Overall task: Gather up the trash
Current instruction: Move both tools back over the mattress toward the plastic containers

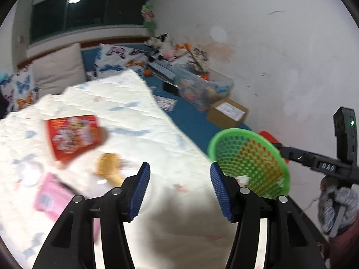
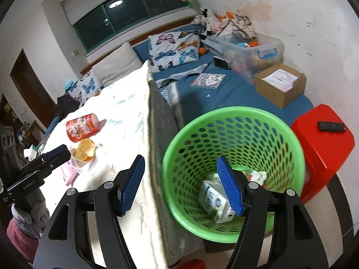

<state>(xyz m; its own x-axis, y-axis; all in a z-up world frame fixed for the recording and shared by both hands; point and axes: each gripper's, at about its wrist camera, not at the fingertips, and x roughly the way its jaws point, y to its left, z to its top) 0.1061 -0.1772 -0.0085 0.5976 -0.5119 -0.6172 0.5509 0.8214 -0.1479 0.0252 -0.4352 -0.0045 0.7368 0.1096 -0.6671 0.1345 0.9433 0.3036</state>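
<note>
We've got a red printed snack can (image 2: 82, 127) and a crumpled yellow wrapper (image 2: 84, 149) lying on the white quilted bedspread (image 2: 125, 116), pink packet (image 1: 52, 196) nearby. The green perforated plastic basket (image 2: 233, 134) beside the bed holds white cartons (image 2: 213, 198). Left claw (image 1: 179, 189) and right claw (image 2: 182, 185) both hang released, empty.

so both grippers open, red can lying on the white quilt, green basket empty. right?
Not quite: the green basket isn't empty. The right wrist view shows a white carton and crumpled wrappers at its bottom. The rest holds: left gripper and right gripper are both open, and the red can lies on the white quilt.
</note>
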